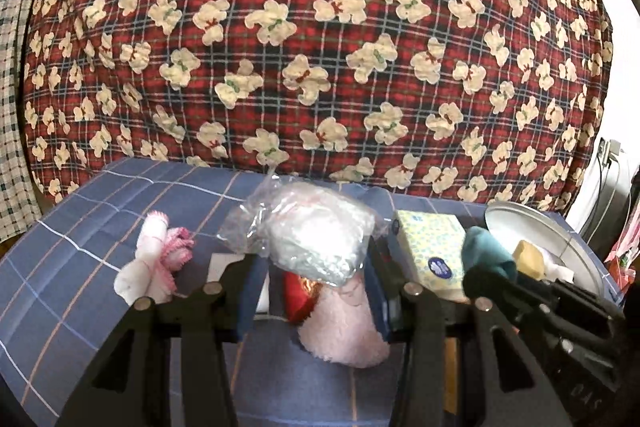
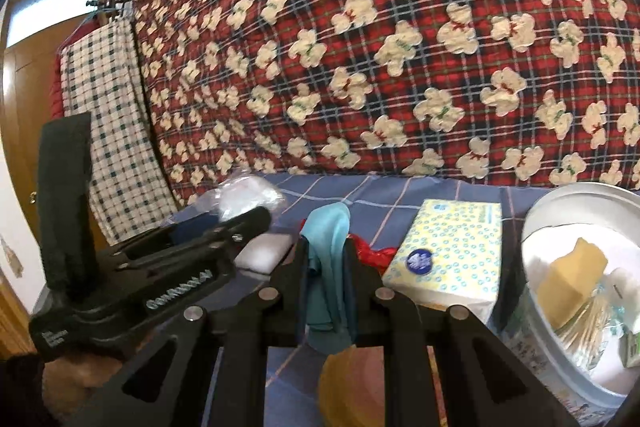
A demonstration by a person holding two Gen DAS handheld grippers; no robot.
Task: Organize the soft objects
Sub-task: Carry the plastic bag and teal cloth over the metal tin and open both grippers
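Nearest the cameras, both grippers are loaded. The left gripper (image 1: 316, 291) has its jaws partly open around a clear plastic bag (image 1: 312, 231) of something white, pads pressing on its sides, held over a pink fluffy thing (image 1: 344, 327) on the blue checked cloth (image 1: 80, 247). The right gripper (image 2: 326, 267) is clamped fully down on a teal cloth (image 2: 328, 247). A bit further out, the round white tub (image 2: 560, 211) to the right already holds a yellow sponge (image 2: 568, 279) and some bits, so sorting looks partly done. Still loose: the tissue pack (image 2: 452, 247), the pink-and-white rag (image 1: 160, 255), a red item (image 2: 374, 253).
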